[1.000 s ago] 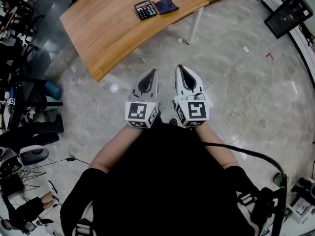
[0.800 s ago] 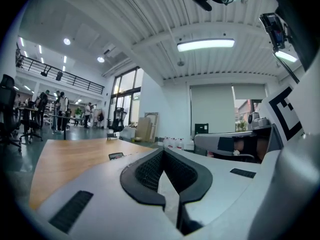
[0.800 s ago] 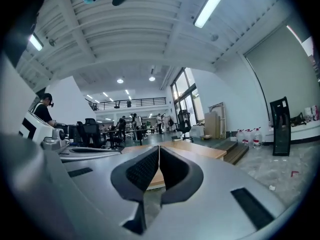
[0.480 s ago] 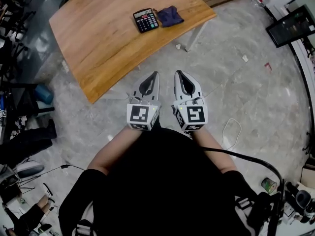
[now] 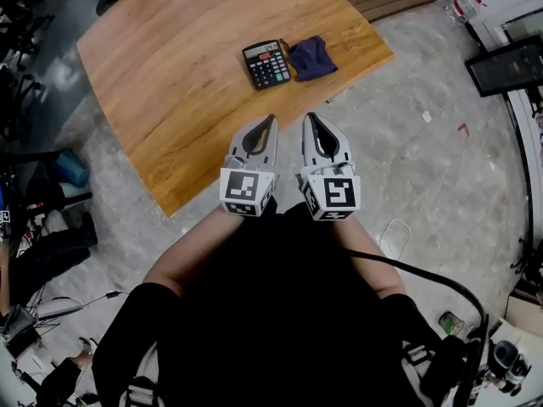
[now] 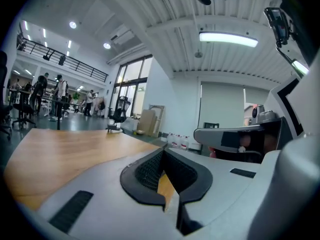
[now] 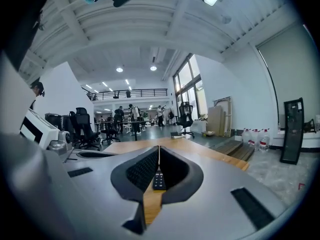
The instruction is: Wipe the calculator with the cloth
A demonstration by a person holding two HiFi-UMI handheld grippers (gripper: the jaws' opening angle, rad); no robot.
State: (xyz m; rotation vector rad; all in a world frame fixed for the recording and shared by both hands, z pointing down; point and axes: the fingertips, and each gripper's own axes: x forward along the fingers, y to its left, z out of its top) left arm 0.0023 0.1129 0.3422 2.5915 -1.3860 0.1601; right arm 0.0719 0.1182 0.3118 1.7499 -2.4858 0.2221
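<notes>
A black calculator (image 5: 266, 64) lies flat on the wooden table (image 5: 170, 75), near its right end. A dark blue cloth (image 5: 312, 58) sits crumpled just to the right of it, almost touching. My left gripper (image 5: 270, 119) and right gripper (image 5: 308, 117) are held side by side over the table's near edge, short of both objects. Both are shut, with nothing between the jaws. In the right gripper view the calculator (image 7: 159, 180) shows through the hollow behind the closed jaws. The left gripper view shows only tabletop (image 6: 55, 154) past its closed jaws.
The table's near edge runs slanted across the grey stone floor. A black screen (image 5: 509, 62) stands on the floor at the right, a white cable loop (image 5: 393, 231) near my right side, a blue object (image 5: 72, 168) and dark clutter at the left. Office chairs (image 7: 82, 126) and people stand far off.
The table with the calculator and cloth has come much nearer in the head view. Both grippers, earlier over bare floor, now reach the table's near edge. They stayed shut.
</notes>
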